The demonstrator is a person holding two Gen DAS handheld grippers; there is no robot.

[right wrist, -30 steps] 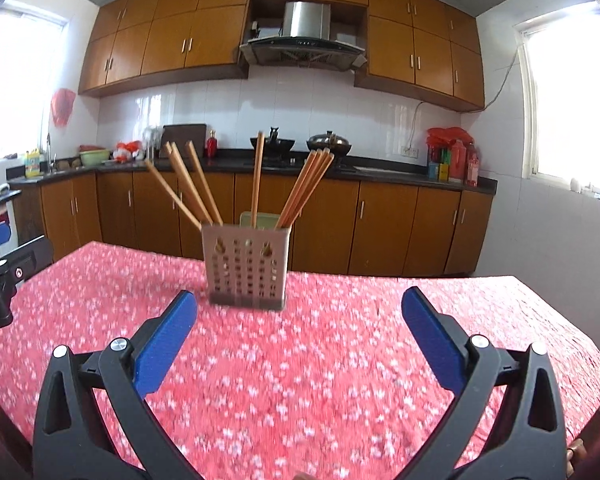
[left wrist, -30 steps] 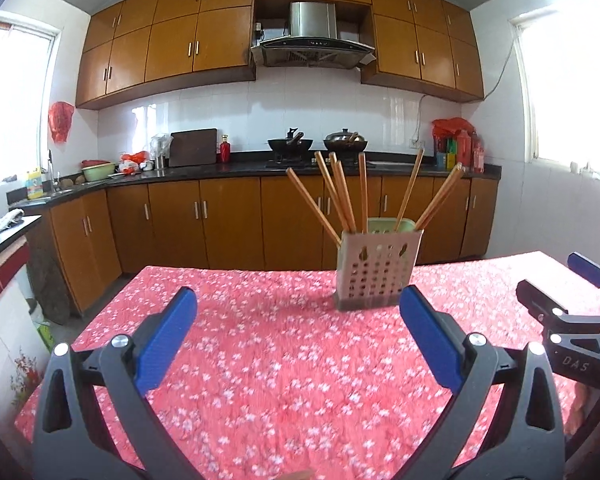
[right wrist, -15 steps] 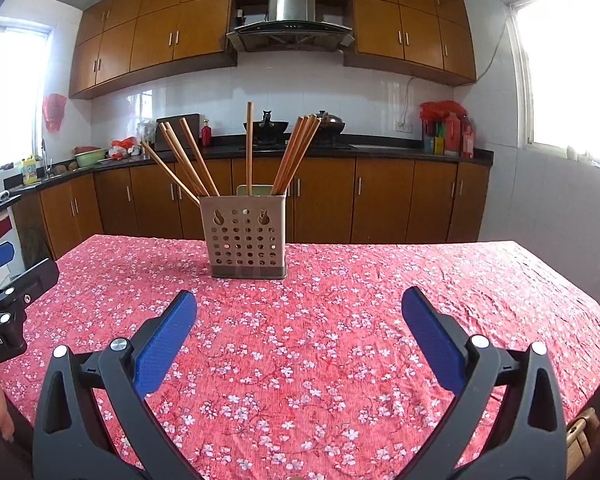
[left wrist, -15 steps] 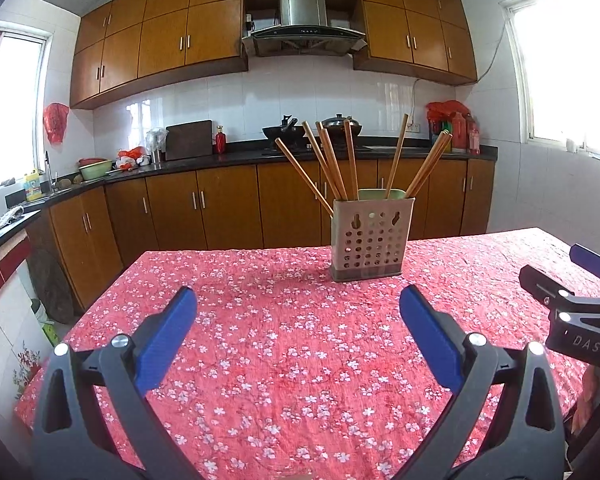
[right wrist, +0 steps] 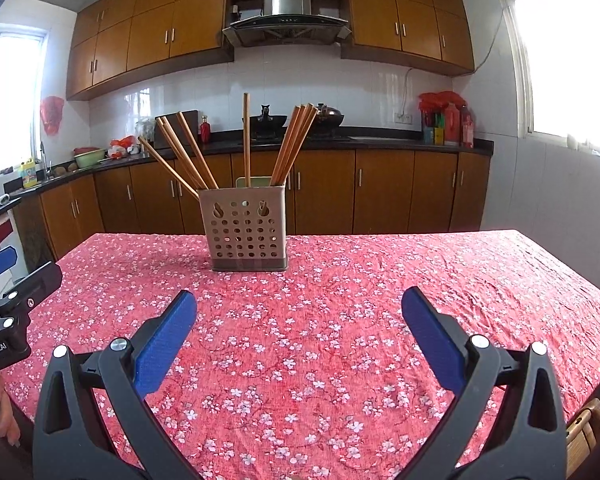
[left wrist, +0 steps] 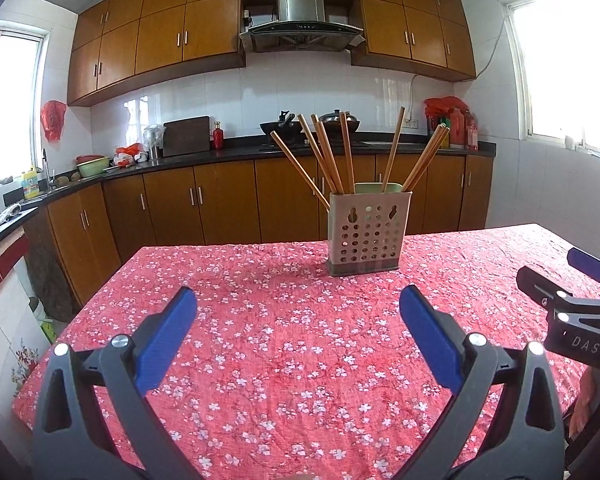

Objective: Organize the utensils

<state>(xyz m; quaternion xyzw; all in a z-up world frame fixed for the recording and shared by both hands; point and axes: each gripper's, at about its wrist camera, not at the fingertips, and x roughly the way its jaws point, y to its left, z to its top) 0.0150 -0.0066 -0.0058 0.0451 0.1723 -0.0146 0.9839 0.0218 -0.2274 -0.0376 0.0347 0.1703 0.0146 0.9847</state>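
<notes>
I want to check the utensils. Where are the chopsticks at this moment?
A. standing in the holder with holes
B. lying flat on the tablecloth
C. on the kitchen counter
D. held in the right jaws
A: the chopsticks stand leaning in the holder on the tablecloth; both grippers, left gripper and right gripper, are open and hold nothing.

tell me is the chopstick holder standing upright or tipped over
Upright. The holder sits flat on its base on the red tablecloth, with chopsticks fanning out of its open top.
</notes>
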